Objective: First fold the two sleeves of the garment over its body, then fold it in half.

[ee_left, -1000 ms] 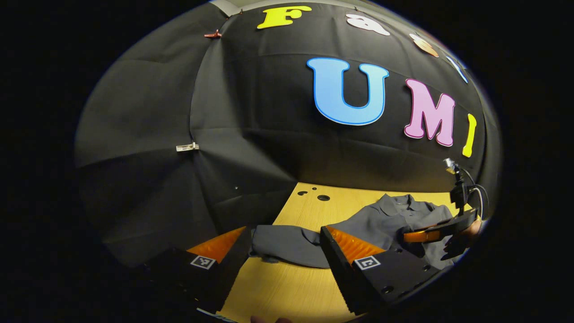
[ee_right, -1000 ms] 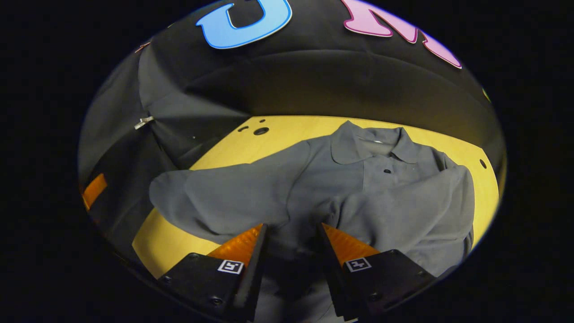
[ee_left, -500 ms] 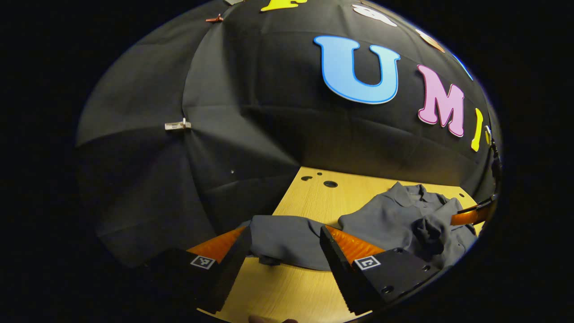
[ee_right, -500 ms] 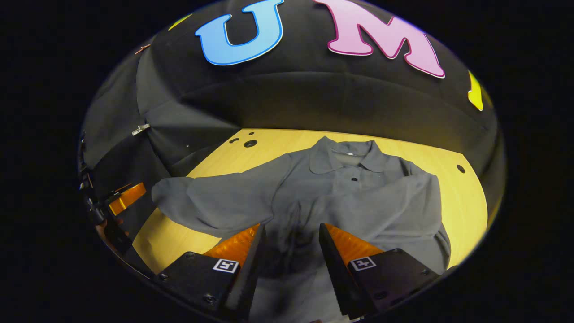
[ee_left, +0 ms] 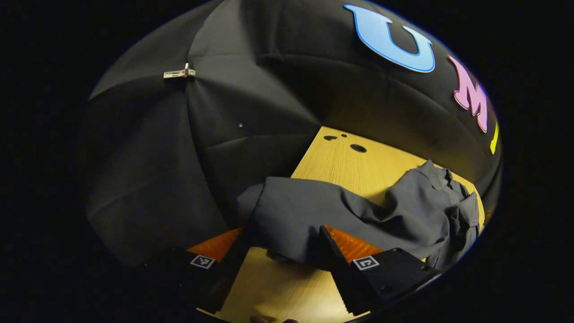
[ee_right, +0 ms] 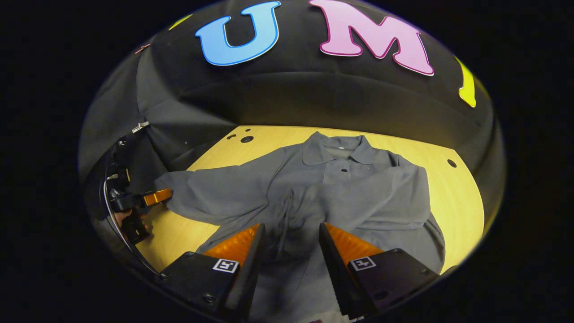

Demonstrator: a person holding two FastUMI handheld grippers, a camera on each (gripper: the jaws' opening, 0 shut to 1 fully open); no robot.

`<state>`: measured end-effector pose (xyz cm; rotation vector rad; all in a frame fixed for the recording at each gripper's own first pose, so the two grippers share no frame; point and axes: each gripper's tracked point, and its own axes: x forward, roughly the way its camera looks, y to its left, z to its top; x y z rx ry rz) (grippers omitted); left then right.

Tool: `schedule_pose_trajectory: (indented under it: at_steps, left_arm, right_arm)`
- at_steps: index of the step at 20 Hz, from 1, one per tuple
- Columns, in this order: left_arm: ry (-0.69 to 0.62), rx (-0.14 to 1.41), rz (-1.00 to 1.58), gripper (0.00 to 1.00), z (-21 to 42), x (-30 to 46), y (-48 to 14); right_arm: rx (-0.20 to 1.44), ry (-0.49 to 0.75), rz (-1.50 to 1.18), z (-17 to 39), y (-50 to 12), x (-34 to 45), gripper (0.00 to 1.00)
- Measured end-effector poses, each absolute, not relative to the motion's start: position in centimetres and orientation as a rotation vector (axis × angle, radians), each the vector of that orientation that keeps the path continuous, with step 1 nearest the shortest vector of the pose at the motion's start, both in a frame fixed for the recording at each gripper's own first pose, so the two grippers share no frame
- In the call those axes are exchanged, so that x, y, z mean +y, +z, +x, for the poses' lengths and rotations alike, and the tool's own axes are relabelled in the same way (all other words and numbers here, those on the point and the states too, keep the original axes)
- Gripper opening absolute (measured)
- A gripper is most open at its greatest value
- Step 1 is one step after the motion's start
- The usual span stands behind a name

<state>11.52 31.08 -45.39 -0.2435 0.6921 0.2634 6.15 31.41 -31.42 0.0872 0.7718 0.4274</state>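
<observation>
- Grey polo shirt (ee_right: 341,197) spread on wooden bench (ee_right: 462,202), collar toward booth wall.
- Right sleeve (ee_right: 394,197) folded across body; left sleeve (ee_left: 305,215) stretched out to bench edge.
- Left hand-held gripper (ee_left: 282,240) spread, fingers either side of sleeve cuff.
- Right hand-held gripper (ee_right: 289,242) spread, above shirt's lower body.

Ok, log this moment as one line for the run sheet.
stage: sleeve folds | right sleeve: lying across shirt body | left sleeve: spread out on table | left gripper: open at cuff | right gripper: open over shirt
</observation>
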Motion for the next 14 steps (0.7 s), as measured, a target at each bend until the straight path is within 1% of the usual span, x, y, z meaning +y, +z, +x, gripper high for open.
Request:
schedule_pose_trajectory:
  at_steps: [2, 4, 5, 7, 10, 11, 12, 14]
  left_arm:
    - [0.256, 0.715, -0.207, 0.96, 11.6, 31.3, -45.9]
    - [0.253, 0.77, -0.126, 0.98, 10.9, 31.4, -46.4]
    - [0.212, 0.756, -0.111, 0.99, 11.5, 30.9, -46.2]
    - [0.159, 0.76, -0.089, 0.66, 12.6, 29.6, -46.3]
    - [0.189, 0.763, -0.05, 0.16, 12.8, 29.5, -45.9]
    - [0.21, 0.762, -0.035, 0.08, 12.7, 29.8, -45.6]
    - [0.226, 0.75, -0.027, 0.06, 12.8, 29.6, -44.9]
    - [0.241, 0.703, -0.004, 0.06, 12.9, 28.8, -42.7]
  right_arm:
    - [0.771, 0.424, 0.09, 6.0, -31.4, 31.1, 0.75]
    - [0.775, 0.418, 0.099, 5.7, -31.4, 30.7, 0.75]
    - [0.778, 0.416, 0.106, 5.5, -31.4, 30.6, 0.75]
    - [0.778, 0.411, 0.112, 5.2, -31.4, 30.0, 0.75]
    - [0.771, 0.404, 0.12, 5.2, -31.2, 28.7, 0.75]
    - [0.765, 0.402, 0.122, 5.0, -31.0, 28.1, 0.75]
    - [0.761, 0.397, 0.121, 5.0, -30.9, 27.4, 0.75]
    - [0.759, 0.379, 0.127, 4.9, -30.8, 25.6, 0.74]
